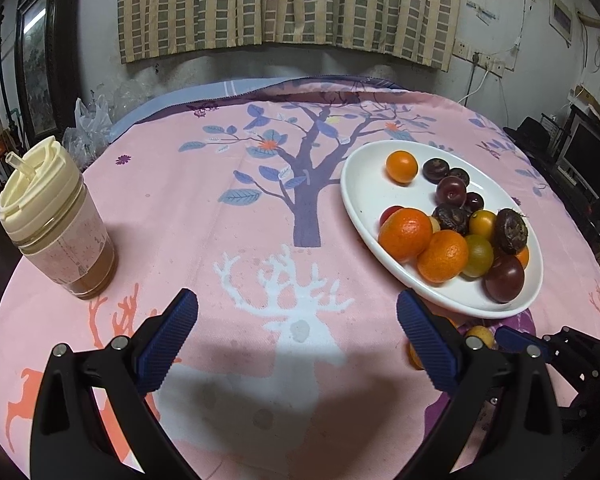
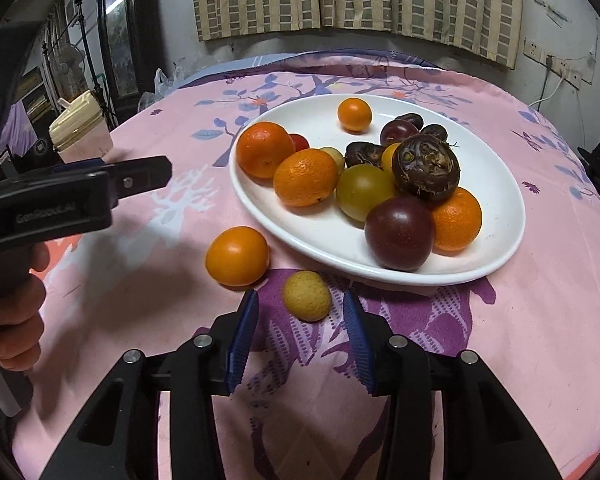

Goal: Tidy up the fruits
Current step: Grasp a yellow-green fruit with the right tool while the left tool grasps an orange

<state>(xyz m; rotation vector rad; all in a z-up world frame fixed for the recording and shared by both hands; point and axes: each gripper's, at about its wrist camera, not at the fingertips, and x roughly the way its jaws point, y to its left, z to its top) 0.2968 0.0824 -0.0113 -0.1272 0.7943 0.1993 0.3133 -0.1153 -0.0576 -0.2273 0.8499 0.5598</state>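
Yellow fruit (image 2: 307, 296) just ahead of right gripper's (image 2: 300, 316) parted jaws.

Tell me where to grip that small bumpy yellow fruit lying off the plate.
Grip the small yellow fruit across its middle, coming in from the near side. The right gripper is already lined up with it, jaws open either side. It is roundish, lies free on the cloth, clear of the plate and the loose orange.

Left gripper (image 1: 296, 344): black plastic frame, blue ribbed finger pads (image 1: 168, 340), silver screws at pivots. Right gripper (image 2: 298, 336): same black frame, blue ribbed pads, silver screws. Left hand (image 2: 18, 312): bare skin, black pistol-style handle, faint embossed lettering.
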